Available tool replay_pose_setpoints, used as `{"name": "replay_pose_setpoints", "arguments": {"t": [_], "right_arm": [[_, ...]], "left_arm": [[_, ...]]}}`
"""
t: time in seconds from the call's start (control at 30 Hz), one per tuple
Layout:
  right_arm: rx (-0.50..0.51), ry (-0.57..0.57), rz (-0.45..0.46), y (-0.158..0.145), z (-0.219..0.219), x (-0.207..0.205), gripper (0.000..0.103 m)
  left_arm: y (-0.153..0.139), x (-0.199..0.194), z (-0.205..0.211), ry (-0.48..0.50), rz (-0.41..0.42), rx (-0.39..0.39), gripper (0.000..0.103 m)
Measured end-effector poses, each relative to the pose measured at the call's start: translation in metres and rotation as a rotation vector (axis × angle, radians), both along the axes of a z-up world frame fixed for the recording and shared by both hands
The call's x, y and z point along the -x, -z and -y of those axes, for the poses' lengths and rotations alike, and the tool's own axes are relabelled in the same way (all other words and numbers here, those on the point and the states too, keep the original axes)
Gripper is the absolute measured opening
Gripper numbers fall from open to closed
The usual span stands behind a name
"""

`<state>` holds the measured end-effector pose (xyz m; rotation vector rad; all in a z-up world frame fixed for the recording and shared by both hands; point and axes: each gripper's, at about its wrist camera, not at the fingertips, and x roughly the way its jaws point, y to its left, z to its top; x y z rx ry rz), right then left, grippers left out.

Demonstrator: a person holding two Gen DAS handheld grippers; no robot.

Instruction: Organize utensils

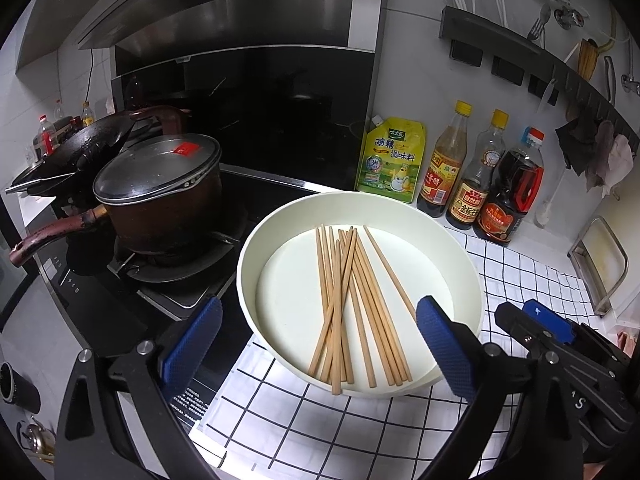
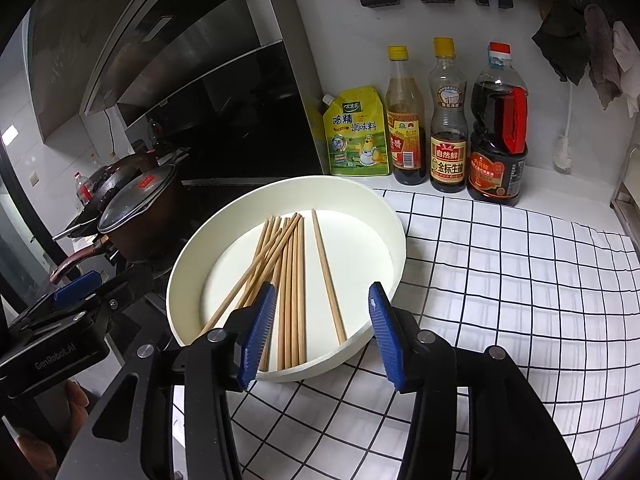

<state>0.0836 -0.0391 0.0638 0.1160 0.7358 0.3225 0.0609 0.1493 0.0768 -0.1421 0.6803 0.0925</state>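
One checked cloth (image 2: pixel 500 280) carries one round white tray (image 2: pixel 384 208). In it lie about twelve wooden chopsticks (image 2: pixel 294 280), one apart. Behind stand three bottles (image 2: pixel 448 128). Left gripper (image 1: pixel 320 344) and right gripper (image 2: pixel 322 328) both gape, empty.

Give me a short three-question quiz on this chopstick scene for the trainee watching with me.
1. True or false: the chopsticks lie inside the white tray.
2. Which stands nearest the stove along the wall? A) the yellow pouch B) the red-capped bottle C) the hanging cloths
3. Fill in: the left hand-held gripper and the right hand-held gripper are both ____, gripping nothing.

Key: 1 true; 2 A; 3 open.
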Motion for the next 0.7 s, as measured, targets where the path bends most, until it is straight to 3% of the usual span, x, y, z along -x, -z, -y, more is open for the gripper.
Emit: {"name": "replay_pose_setpoints", "arguments": {"t": [0.7], "right_arm": [[0.030, -0.007, 0.006, -0.001, -0.007, 0.005, 0.049]], "left_arm": [[0.006, 0.001, -0.011, -0.058, -0.029, -0.008, 0.097]]}}
